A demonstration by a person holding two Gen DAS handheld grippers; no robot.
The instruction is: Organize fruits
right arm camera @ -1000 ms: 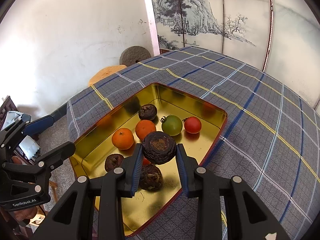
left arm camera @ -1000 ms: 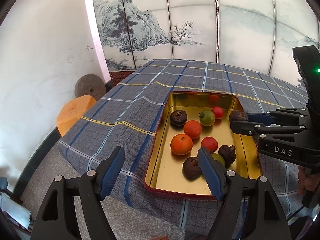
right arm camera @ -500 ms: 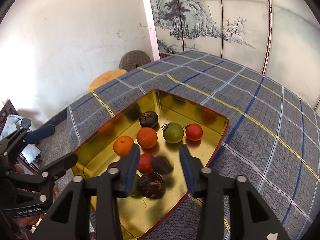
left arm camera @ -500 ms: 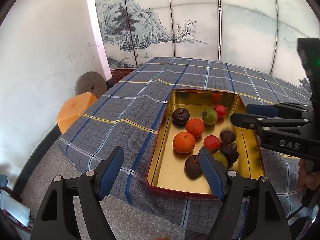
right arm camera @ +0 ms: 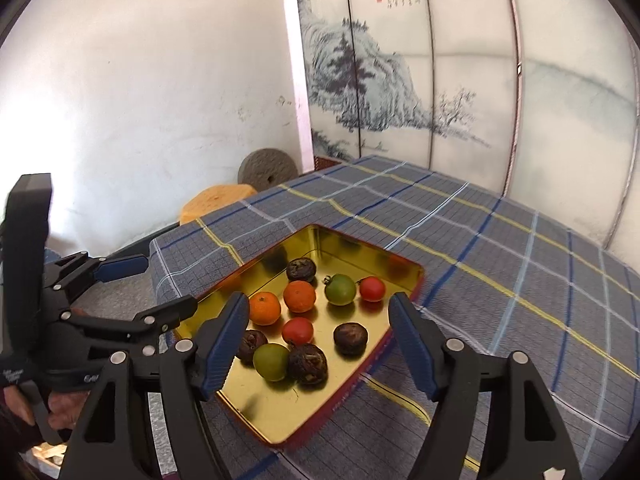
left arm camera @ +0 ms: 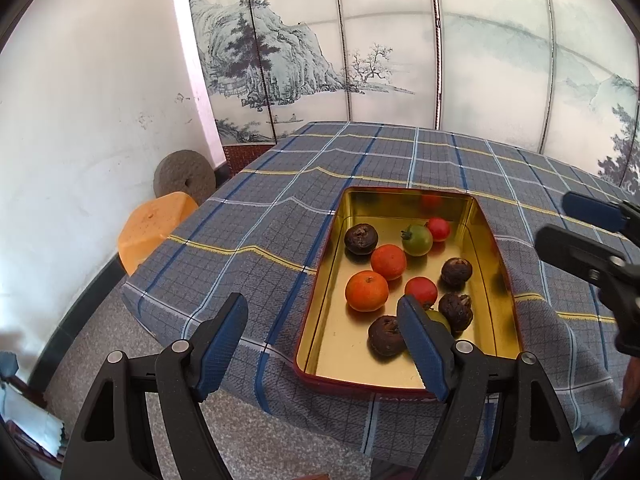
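Inside your gold tray (right arm camera: 280, 416): four dark fruits (right arm camera: 350, 338), two oranges (right arm camera: 299, 296), two red (right arm camera: 296, 331) and two green tomatoes (right arm camera: 340, 289); both tools, left (left arm camera: 322, 342) and right (right arm camera: 316, 342), gape empty, the right's jaws having just opened.

Glossy gold metal tray (left arm camera: 486, 236) on matt woven plaid cloth (left arm camera: 260, 232); wrinkled dark fruits (right arm camera: 350, 337), smooth shiny tomatoes (right arm camera: 372, 289).

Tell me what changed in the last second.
The right gripper let go of the dark wrinkled fruit, which now lies in the gold tray; its jaws have just been opening, empty, and it has drawn back. The left gripper and the other fruit stayed put.
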